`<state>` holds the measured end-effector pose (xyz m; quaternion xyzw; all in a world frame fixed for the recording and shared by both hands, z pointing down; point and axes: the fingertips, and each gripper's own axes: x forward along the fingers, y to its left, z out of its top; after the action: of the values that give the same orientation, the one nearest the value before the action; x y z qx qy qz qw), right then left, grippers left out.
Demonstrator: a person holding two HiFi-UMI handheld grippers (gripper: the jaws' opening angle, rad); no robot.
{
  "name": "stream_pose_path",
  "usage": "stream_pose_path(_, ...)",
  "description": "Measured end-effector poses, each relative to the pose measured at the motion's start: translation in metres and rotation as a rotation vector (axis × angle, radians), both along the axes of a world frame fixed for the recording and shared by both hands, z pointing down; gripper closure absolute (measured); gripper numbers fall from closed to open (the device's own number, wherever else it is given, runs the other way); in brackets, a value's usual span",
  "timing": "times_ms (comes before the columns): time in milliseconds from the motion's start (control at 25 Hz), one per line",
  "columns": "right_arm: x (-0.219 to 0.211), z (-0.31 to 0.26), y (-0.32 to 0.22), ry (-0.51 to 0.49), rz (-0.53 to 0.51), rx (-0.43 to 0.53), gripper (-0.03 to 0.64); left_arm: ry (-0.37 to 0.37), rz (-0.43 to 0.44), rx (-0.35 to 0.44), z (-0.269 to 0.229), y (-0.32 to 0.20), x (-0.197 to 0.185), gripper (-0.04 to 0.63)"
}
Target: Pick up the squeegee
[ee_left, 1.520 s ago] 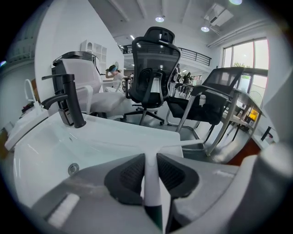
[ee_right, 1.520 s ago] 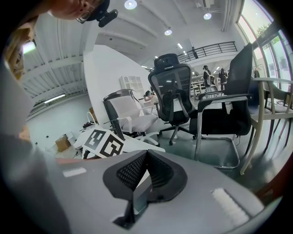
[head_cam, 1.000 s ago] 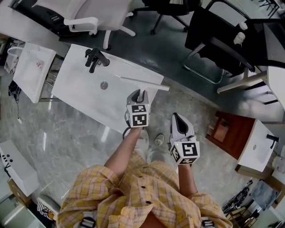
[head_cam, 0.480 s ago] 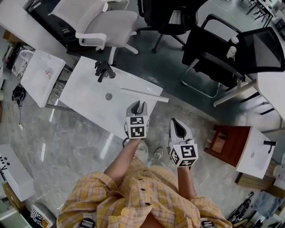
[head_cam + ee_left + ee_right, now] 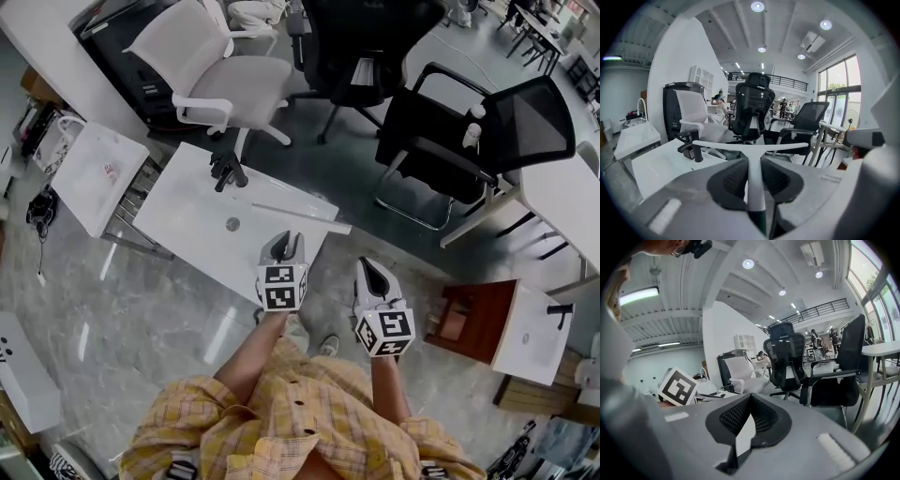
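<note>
The squeegee (image 5: pixel 302 215) is white and T-shaped, with a long thin blade. My left gripper (image 5: pixel 286 246) is shut on its handle (image 5: pixel 754 185) and holds it in the air above the near right corner of a white sink top (image 5: pixel 192 230). In the left gripper view the blade (image 5: pixel 787 146) lies level across the jaws, just past my left gripper (image 5: pixel 754 161). My right gripper (image 5: pixel 371 274) hangs to the right of the left one, over the floor. In its own view my right gripper (image 5: pixel 749 398) is shut with nothing in it.
A black faucet (image 5: pixel 226 169) stands at the sink top's far edge. A second white basin (image 5: pixel 97 174) is to the left. A white office chair (image 5: pixel 220 66) and black chairs (image 5: pixel 450 127) stand beyond. A red-brown cabinet (image 5: pixel 457 319) with another sink (image 5: pixel 527 333) is at the right.
Both grippers have risen, and the squeegee has gone up with the left one. The sink and chairs have slid down and right in the head view.
</note>
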<state>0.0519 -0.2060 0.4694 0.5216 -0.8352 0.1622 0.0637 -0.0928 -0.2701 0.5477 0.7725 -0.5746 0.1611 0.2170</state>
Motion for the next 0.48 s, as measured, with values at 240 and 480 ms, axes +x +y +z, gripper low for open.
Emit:
stream_pose_path(240, -0.012, -0.017, 0.009, -0.002, -0.033, 0.032, 0.618, 0.020, 0.001, 0.053, -0.027, 0.014, -0.002, 0.509)
stream_pose_path(480, -0.024, -0.033, 0.017, -0.002, -0.070, 0.061, 0.619, 0.022, 0.013, 0.096, -0.049, 0.028, -0.005, 0.509)
